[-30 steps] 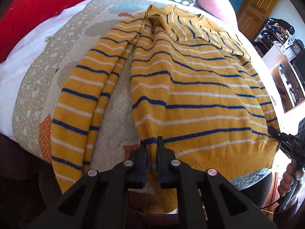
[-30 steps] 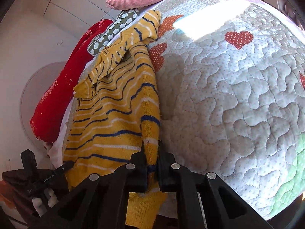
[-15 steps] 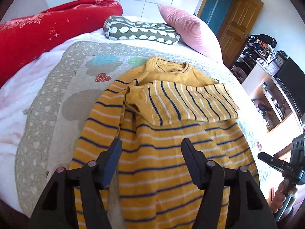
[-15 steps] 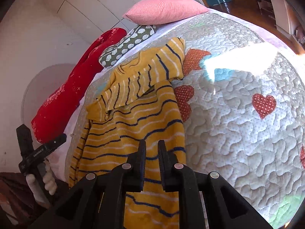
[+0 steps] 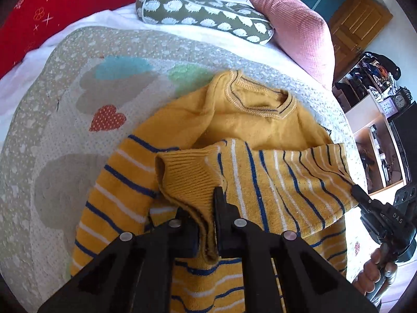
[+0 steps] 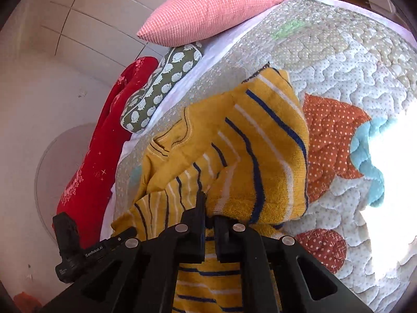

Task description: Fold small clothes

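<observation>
A small yellow sweater (image 5: 255, 127) with blue and white stripes lies on the quilted bed cover (image 5: 65, 135), collar toward the pillows. One sleeve is folded across the chest. My left gripper (image 5: 206, 208) is shut on the ribbed cuff (image 5: 187, 180) of that sleeve. My right gripper (image 6: 208, 211) is shut on a fold of the same sweater (image 6: 255, 140) at the sleeve's shoulder end, and it also shows at the right of the left wrist view (image 5: 365, 198). The left gripper body shows at the lower left of the right wrist view (image 6: 86, 250).
A red blanket (image 5: 52, 7), a green patterned bolster (image 5: 203, 13) and a pink pillow (image 5: 294, 28) lie at the head of the bed. Shelves and a wooden door (image 5: 359, 23) stand to the right of the bed. Sunlight glares on the quilt (image 6: 391, 156).
Both grippers moved from the sweater's bottom hem up toward its chest. The left gripper opened, then shut on the sleeve cuff. The right gripper now grips the sleeve's other end.
</observation>
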`<state>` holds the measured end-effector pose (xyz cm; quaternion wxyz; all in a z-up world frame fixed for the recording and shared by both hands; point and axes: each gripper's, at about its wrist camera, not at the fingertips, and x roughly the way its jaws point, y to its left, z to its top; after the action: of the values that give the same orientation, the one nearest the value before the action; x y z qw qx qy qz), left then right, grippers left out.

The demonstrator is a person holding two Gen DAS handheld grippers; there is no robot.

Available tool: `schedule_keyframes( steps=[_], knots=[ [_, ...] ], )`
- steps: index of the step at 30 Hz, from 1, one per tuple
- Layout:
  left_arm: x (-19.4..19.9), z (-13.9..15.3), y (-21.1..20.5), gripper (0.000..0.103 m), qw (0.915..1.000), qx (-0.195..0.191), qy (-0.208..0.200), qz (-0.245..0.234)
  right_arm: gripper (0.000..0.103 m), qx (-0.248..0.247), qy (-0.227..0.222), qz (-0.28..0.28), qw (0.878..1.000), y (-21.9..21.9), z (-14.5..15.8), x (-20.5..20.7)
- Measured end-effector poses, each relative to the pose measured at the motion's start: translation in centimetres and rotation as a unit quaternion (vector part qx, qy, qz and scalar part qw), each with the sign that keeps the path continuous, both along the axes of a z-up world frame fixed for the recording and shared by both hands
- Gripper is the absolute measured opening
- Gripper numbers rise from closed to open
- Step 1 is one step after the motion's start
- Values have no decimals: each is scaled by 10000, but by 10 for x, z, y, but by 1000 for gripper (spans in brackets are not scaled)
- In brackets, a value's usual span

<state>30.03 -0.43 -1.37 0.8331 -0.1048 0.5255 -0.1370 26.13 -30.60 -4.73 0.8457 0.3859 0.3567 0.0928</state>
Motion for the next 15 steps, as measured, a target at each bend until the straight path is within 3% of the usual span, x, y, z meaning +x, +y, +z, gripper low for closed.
schedule_keyframes(
  steps=[3,5,10,12,15],
  knots=[
    [9,20,9,4,9993,-228,-290,89,6,-50,-441,98,9990,2,27,0],
    [19,18,14,4,9991,-101,-338,232,6,-23,-466,135,9988,4,27,3],
    [45,-22,19,6,9983,418,110,388,8,15,152,275,9995,15,-26,16],
    [48,-30,19,13,9976,534,188,408,8,8,369,236,9990,17,-45,15],
    [39,-20,25,19,9984,371,113,416,8,-20,519,140,9986,13,-58,12]
  ],
)
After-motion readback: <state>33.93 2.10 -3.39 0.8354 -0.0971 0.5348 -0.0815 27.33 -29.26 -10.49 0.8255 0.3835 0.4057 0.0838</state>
